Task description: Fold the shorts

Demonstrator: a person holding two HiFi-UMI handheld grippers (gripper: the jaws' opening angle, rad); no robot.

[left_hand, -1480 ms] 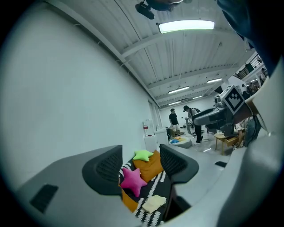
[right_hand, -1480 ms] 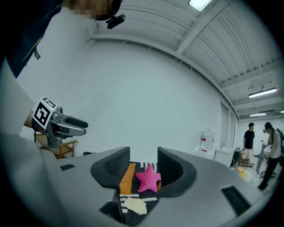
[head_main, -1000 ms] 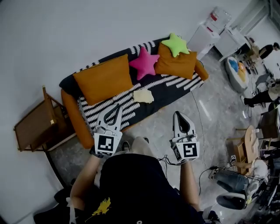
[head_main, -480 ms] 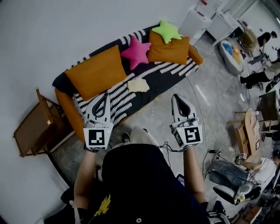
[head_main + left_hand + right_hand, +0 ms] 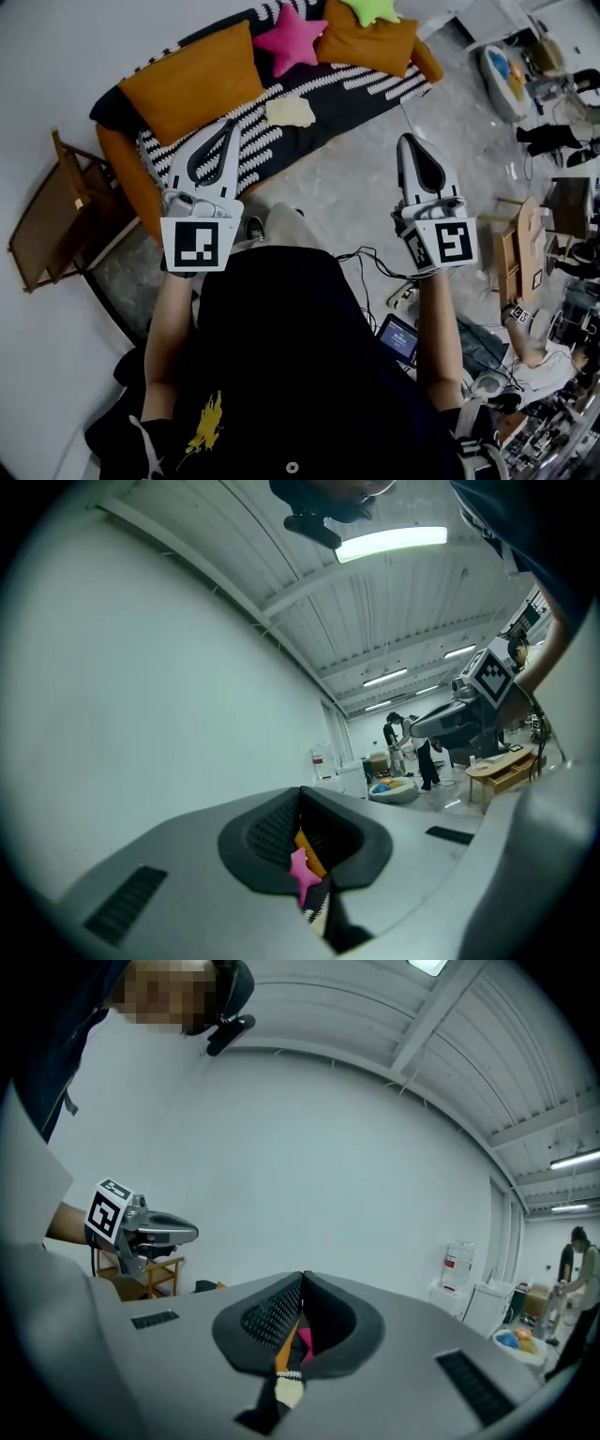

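While the jaws of the left gripper (image 5: pixel 228 124) and right gripper (image 5: pixel 410 141) sit pressed together on nothing, the shorts (image 5: pixel 289 112) lie well apart on the sofa (image 5: pixel 375 89). They form a small, pale, soft lump on its striped cover, either folded or merely bunched. Such limp cloth would probably want pinching at its edges.

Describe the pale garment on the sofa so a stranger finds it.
Find the orange sofa with a striped cover. On its seat, in front of the pink star cushion, lie cream fabric shorts: the only pale, flat item there.
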